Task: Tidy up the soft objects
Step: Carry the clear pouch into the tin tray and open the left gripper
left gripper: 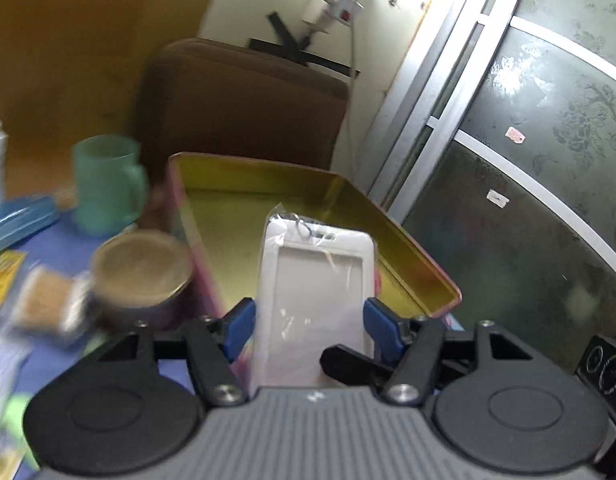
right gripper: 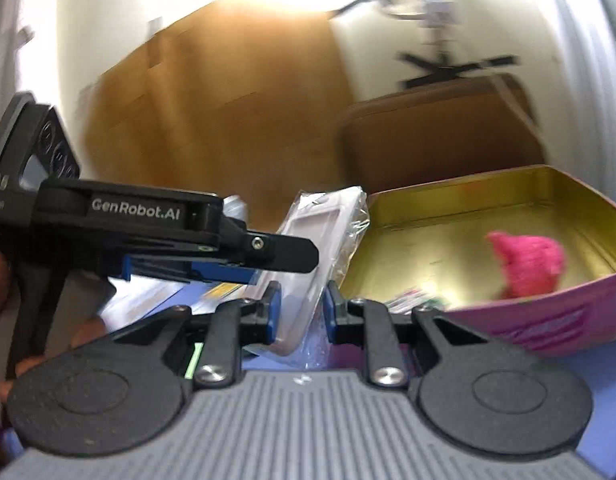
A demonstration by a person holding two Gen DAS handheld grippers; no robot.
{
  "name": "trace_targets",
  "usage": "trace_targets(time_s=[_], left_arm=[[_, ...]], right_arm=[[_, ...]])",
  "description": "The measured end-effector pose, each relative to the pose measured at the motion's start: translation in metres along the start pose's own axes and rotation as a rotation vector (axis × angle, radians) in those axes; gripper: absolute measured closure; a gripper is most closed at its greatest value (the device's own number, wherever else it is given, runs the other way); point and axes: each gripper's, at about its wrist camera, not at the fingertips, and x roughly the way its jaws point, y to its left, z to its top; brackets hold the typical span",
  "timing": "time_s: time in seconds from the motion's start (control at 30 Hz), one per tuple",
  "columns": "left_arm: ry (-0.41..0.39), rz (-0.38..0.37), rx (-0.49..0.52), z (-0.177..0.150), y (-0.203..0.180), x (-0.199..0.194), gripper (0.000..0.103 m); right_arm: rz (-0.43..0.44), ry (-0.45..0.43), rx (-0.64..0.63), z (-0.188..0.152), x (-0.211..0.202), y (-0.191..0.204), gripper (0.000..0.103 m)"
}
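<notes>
Lower centre of the left wrist view: the left tongs (left gripper: 310, 322), about half open, clamp a white plastic-wrapped card holder (left gripper: 316, 296), long axis pointing away toward the gold-lined pink tin box (left gripper: 424, 256) just beyond. In the right wrist view, the right tongs (right gripper: 299, 314) stand narrowly around the holder's lower end; whether they press is unclear. A pink fluffy object (right gripper: 526, 262) lies inside the tin.

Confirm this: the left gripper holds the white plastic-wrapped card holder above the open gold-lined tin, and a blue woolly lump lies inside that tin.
One detail is wrong: the woolly lump inside the open gold-lined tin is pink, as the right wrist view shows. The left gripper does hold the white plastic-wrapped card holder above it.
</notes>
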Motion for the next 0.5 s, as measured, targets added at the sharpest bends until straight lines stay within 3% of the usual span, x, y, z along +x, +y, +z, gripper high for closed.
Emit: trace_targets(time_s=[0.1,0.13,0.17,0.23,0.3,0.4,0.5], left_arm=[[0.009,0.021,0.005,0.007,-0.003,0.028,0.037],[0.001,0.013,-0.006,0.007,-0.001,0.028,0.037],[0.0,0.018,-0.018,0.007,0.002,0.025,0.037],[-0.024,0.016,-0.025,0.0,0.011,0.006,0.037],[-0.061,0.023,-0.016,-0.01,0.023,-0.024,0.037],[-0.086,0.099,-0.038,-0.038,0.056,-0.074,0.037],[-0.089,0.232,-0.097,-0.066,0.098,-0.114,0.04]], right_arm=[[-0.072,-0.015,0.033,0.012,0.017,-0.031,0.075],[-0.123,-0.026,0.024,0.015,0.023,-0.037,0.072],[-0.194,-0.036,0.003,0.016,0.028,-0.041,0.063],[-0.333,-0.048,-0.009,0.019,0.038,-0.051,0.062],[-0.308,-0.102,0.056,0.021,0.03,-0.057,0.062],[-0.257,-0.149,0.06,0.017,0.013,-0.042,0.062],[-0.081,-0.105,0.025,0.012,0.017,-0.007,0.062]])
